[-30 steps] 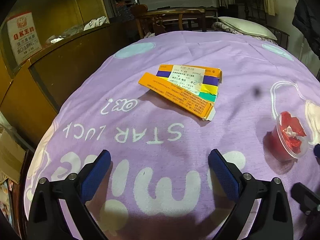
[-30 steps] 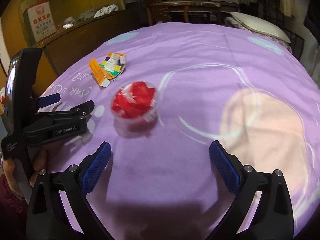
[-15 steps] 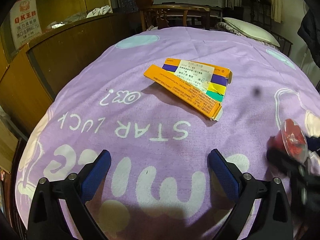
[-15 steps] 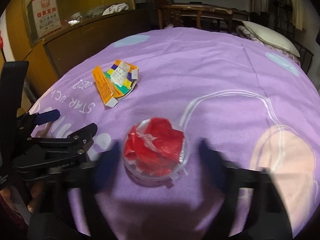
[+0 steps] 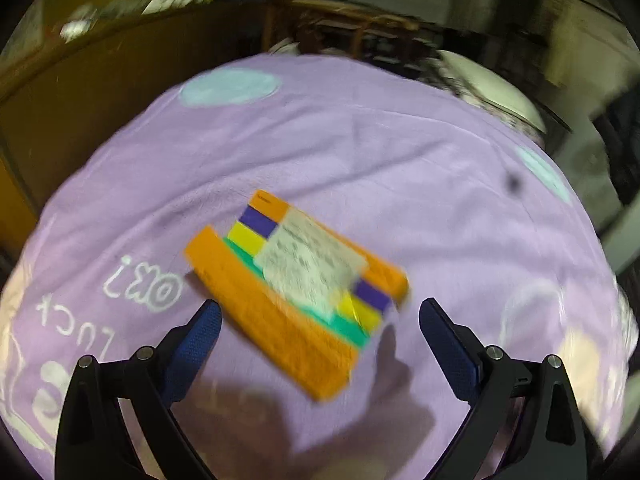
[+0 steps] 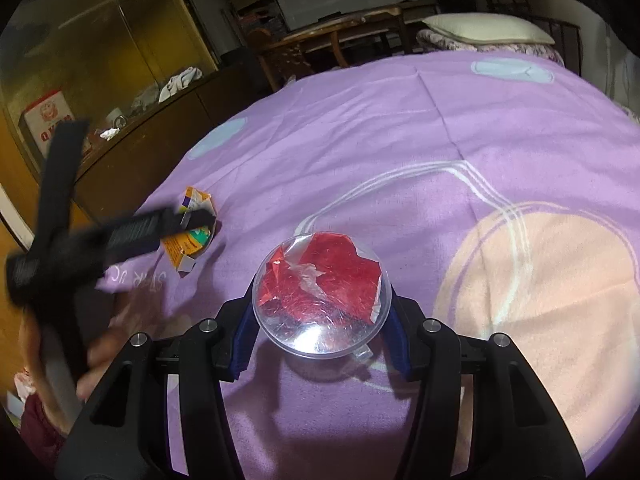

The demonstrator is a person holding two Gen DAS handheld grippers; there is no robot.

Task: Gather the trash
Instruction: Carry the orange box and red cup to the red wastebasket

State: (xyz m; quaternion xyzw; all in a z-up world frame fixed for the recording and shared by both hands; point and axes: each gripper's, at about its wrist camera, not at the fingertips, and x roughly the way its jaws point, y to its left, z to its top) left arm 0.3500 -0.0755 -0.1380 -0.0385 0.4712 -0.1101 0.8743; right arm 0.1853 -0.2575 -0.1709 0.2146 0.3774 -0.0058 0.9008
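Clear cup (image 6: 322,298): plastic w/ crumpled red wrapper inside, sits on the purple blanket (image 6: 400,128), dead centre-bottom of the right wrist view, about 6 o'clock.
Right gripper (image 6: 322,320): blue pads pressed on both sides of the cup, so clamped on it. Cup rim pokes up btwn the fingers.
Flattened box (image 5: 296,292): orange w/ purple/yellow/green stripes and a white label, lying on the blanket. Blurry in the left wrist view. Sits mid-frame, its near end btwn the fingertips at 6 o'clock.
Left gripper (image 5: 320,328): jaws wide apart, nothing pinched. Box corner lies btwn the pads but can't tell if it touches either.
From the right cam: left gripper (image 6: 120,236) shows as a black blur at 9 o'clock, tip over the box (image 6: 192,232), which is at 10 o'clock from the cup and well apart from it.
Background: wooden cabinet (image 6: 132,140) at 10 o'clock, pillow (image 6: 484,28) at 1 o'clock past the blanket.
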